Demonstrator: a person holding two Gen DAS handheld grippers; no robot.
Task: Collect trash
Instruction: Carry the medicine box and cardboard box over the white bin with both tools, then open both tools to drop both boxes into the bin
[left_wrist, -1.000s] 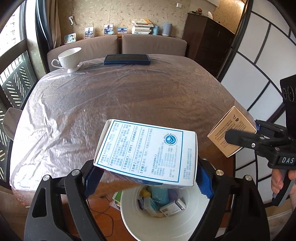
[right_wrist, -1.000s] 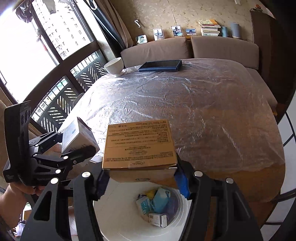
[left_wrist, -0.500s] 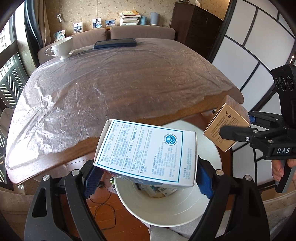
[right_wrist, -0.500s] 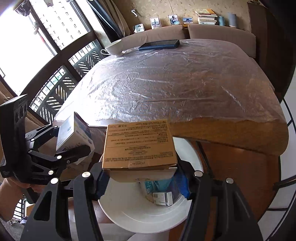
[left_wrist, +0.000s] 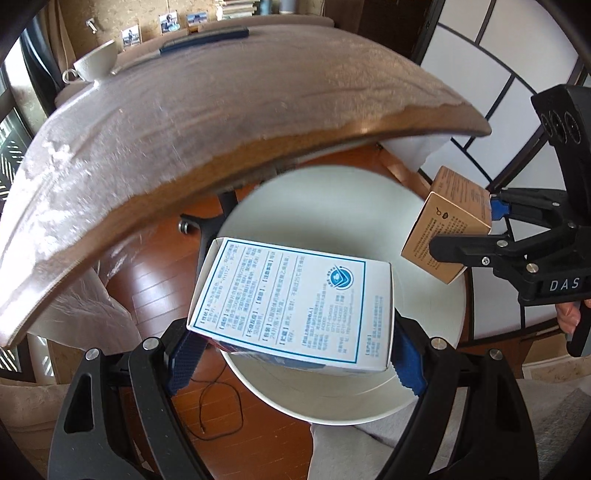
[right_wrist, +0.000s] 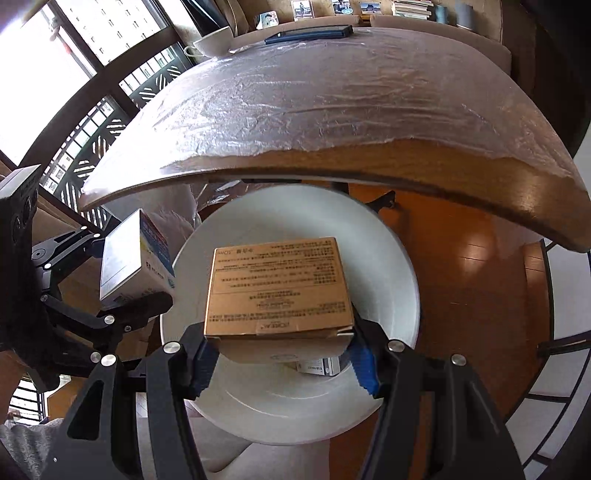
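white plastic fills the middle of both views: the trash bin (left_wrist: 343, 398), standing on the wood floor just off the edge of the table (left_wrist: 184, 122), is our landmark. our left gripper (left_wrist: 295, 354) is clamped on the white box (left_wrist: 295, 302), its blue pads pressing the two short ends, so the box's long axis runs across the jaws. the box hangs above the near-left part of the bin's mouth. our right gripper (right_wrist: 280, 360) is clenched the same way on the brown carton (right_wrist: 279, 288), which hangs over the middle of the bin opening, long axis crosswise too. we judge the right carton better centred, so a plain release there should drop it in; the white box sits closer to the rim and may want a nudge toward the bin's centre first. the white box carries a blue-bordered panel of chinese text and a round blue logo, too fine for us to read. the carton's print is upside down. the right gripper's body in the left view reads "das". some small packets lie at the bottom of the bin.
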